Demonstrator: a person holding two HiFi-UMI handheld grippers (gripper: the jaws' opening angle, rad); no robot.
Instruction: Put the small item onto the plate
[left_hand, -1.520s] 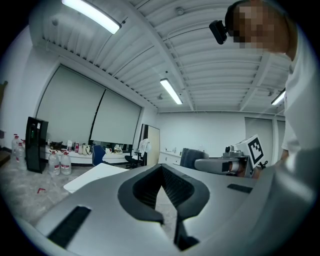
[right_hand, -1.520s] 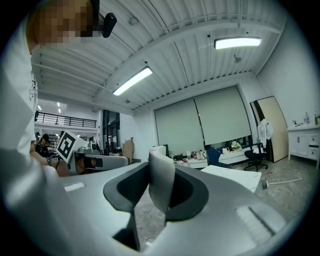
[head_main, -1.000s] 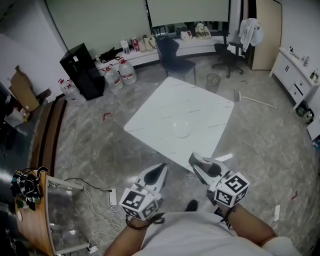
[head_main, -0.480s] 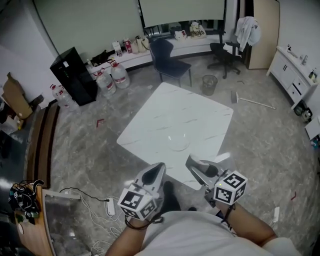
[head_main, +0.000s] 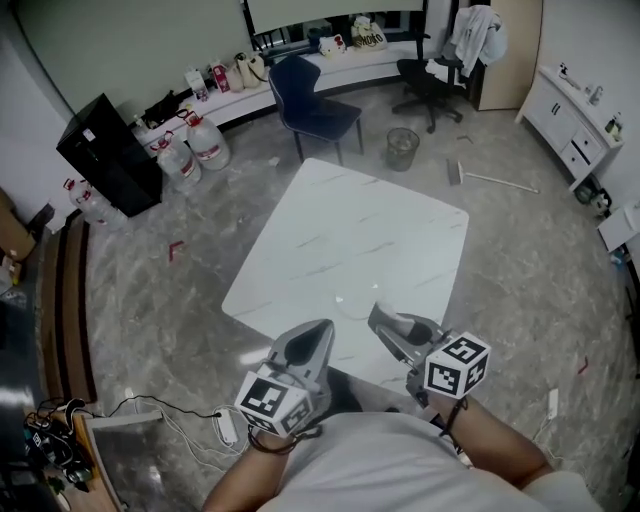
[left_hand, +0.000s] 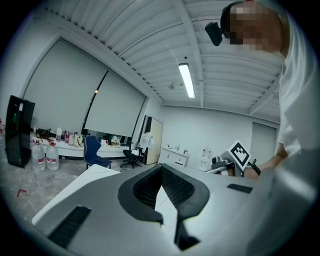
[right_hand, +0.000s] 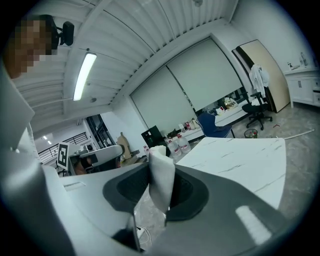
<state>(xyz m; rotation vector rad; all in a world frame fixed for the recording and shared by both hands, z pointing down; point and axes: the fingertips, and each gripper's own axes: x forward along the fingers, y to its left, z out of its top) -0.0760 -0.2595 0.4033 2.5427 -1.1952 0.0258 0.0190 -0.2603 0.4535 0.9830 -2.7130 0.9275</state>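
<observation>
A clear glass plate (head_main: 352, 299), faint in the head view, rests near the front edge of the white table (head_main: 365, 225). My right gripper (head_main: 379, 319) hovers over that front edge, just right of the plate, shut on a small white item (right_hand: 162, 184) that stands upright between its pads. The item's top pokes above the jaws in the right gripper view. My left gripper (head_main: 321, 332) is beside it, at the table's near edge, jaws shut with nothing in them (left_hand: 161, 180). Each gripper view shows the other gripper's marker cube (left_hand: 239, 154) (right_hand: 63, 154).
A blue chair (head_main: 311, 101) stands behind the table, with a waste bin (head_main: 402, 147) and an office chair (head_main: 432, 74) further right. Water bottles (head_main: 196, 141) and a black cabinet (head_main: 106, 150) are at the back left. Cables and a power strip (head_main: 222, 424) lie on the floor near my left.
Both grippers have come forward from over the floor to the table's near edge. The plate now sits close in front of them. The white item stays in the right jaws.
</observation>
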